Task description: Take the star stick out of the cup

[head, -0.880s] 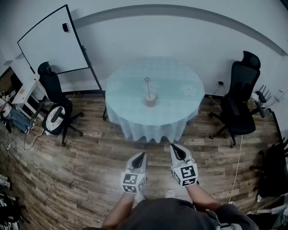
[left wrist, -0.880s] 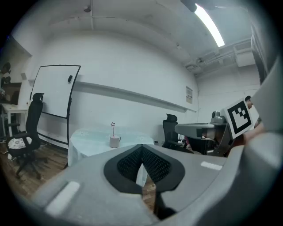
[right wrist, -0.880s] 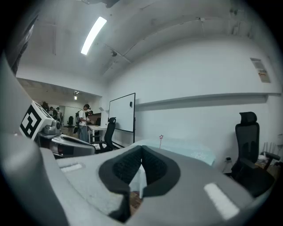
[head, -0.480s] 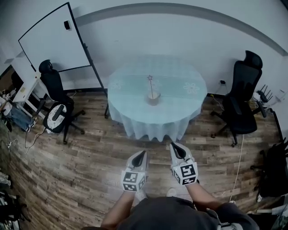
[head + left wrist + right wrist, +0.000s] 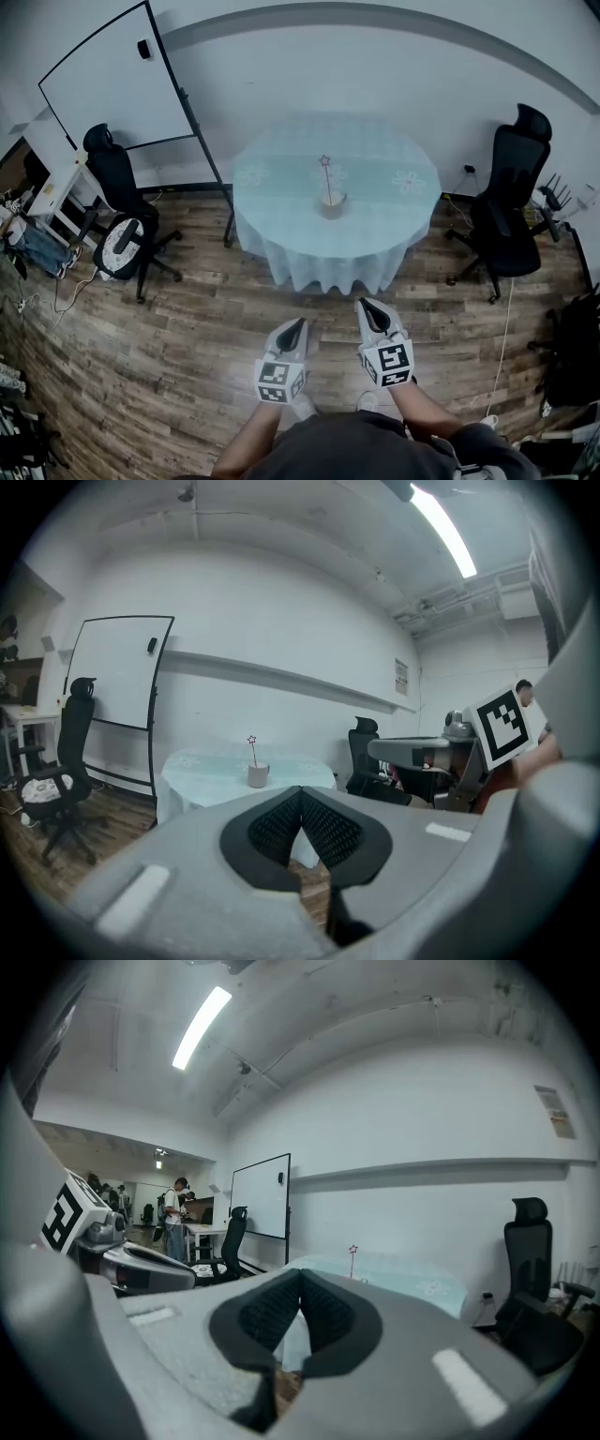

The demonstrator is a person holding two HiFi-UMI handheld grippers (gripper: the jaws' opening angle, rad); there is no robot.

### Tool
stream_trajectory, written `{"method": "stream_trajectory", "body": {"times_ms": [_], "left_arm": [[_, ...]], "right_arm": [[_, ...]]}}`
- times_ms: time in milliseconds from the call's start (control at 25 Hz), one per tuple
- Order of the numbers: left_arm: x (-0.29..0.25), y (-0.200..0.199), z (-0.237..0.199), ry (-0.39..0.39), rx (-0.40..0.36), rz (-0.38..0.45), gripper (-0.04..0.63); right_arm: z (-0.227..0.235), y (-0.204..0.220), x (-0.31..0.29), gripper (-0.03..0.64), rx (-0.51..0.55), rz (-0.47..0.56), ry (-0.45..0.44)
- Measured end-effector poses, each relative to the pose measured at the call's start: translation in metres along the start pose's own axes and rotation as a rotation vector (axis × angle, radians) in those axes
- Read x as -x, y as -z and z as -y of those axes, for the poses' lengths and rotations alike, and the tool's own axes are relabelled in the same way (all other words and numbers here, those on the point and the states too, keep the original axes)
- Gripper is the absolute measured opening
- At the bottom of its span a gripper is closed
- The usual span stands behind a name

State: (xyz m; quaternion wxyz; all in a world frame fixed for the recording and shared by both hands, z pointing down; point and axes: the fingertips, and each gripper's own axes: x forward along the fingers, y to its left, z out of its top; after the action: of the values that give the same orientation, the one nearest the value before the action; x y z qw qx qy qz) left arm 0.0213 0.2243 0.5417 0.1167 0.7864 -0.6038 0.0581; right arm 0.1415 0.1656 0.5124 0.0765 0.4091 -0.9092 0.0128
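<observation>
A pale cup (image 5: 333,205) stands in the middle of a round table (image 5: 281,178) with a light blue cloth, far ahead of me. A thin stick with a pink star (image 5: 325,161) rises from it. The cup (image 5: 258,776) and star (image 5: 251,740) also show small in the left gripper view; only the star (image 5: 353,1250) clears the jaws in the right gripper view. My left gripper (image 5: 292,328) and right gripper (image 5: 368,311) are held low over the wooden floor, well short of the table. Both are shut with nothing between the jaws.
A whiteboard on a stand (image 5: 117,84) is left of the table. Black office chairs stand at the left (image 5: 117,192) and right (image 5: 511,211). A white desk (image 5: 47,202) with clutter sits far left. A cable (image 5: 497,347) runs along the floor at right.
The table and cup have drifted right and slightly lower in the head view, closer than before. Both grippers keep the same place in the view, still shut.
</observation>
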Motion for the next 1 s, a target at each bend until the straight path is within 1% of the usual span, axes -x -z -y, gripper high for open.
{"method": "stream_trajectory", "body": {"times_ms": [120,360,560,760,1000], "left_arm": [[0.007,0.001,-0.017,0.016,-0.003,-0.002,0.005],[0.019,-0.001,-0.051,0.046,-0.017,0.005,0.005],[0.021,0.001,-0.075,0.052,0.007,0.006,0.004],[0.007,0.004,-0.087,0.057,0.031,-0.002,0.005],[-0.023,-0.003,-0.093,0.050,0.032,-0.006,0.005]], "right_arm": [[-0.015,-0.002,-0.011,0.003,-0.010,-0.002,0.009],[-0.041,-0.009,-0.028,0.003,-0.016,0.007,0.055],[-0.057,-0.007,-0.038,0.003,-0.016,-0.008,0.066],[-0.057,-0.002,-0.052,0.003,-0.022,-0.029,0.065],[-0.045,-0.003,-0.080,0.003,-0.019,-0.033,0.031]]}}
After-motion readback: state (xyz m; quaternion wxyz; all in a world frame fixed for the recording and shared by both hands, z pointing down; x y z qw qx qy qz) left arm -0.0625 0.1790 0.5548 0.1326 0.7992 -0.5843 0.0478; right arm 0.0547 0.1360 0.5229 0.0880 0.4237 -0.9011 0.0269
